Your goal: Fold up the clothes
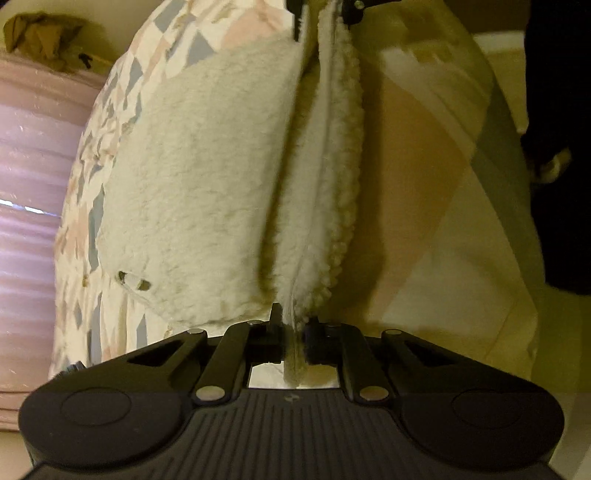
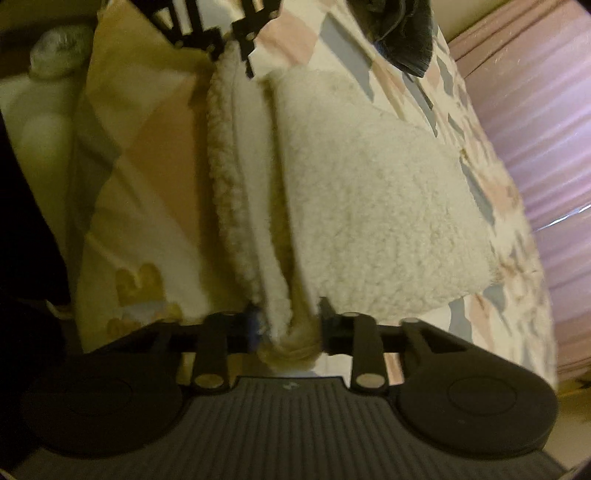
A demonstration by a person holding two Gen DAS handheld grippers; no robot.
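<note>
Stretching between my two grippers, the cream fleece garment (image 1: 192,184) hangs taut along one edge, with its broad body draped on the patterned bedspread (image 1: 110,110) off to the left of my left gripper (image 1: 293,325). That gripper is pinching the fleece hem, its fingers pressed against the fabric from both sides right at the bottom of the left wrist view. Straight ahead of it, at the far end of the raised edge, I see my right gripper (image 1: 319,18) clamped on the same hem.

From the right wrist view the picture mirrors this: the right gripper (image 2: 286,325) squeezes a bunched fold of the garment (image 2: 369,203), and the fleece runs forward from its fingers to the left gripper (image 2: 231,48) at the top. The bulk of the garment lies to this gripper's right, resting on the bedspread (image 2: 480,177).

Beyond the bedspread, pink curtains (image 2: 535,129) hang on the far right of this gripper. To its left sits a pale rounded object (image 2: 55,51), too blurred for me to identify with confidence. Ahead and right of the left gripper, a dark shape (image 2: 402,37) lies on the bed. In the left wrist view, a crumpled brown item (image 1: 40,37) sits above the curtains (image 1: 29,184).
</note>
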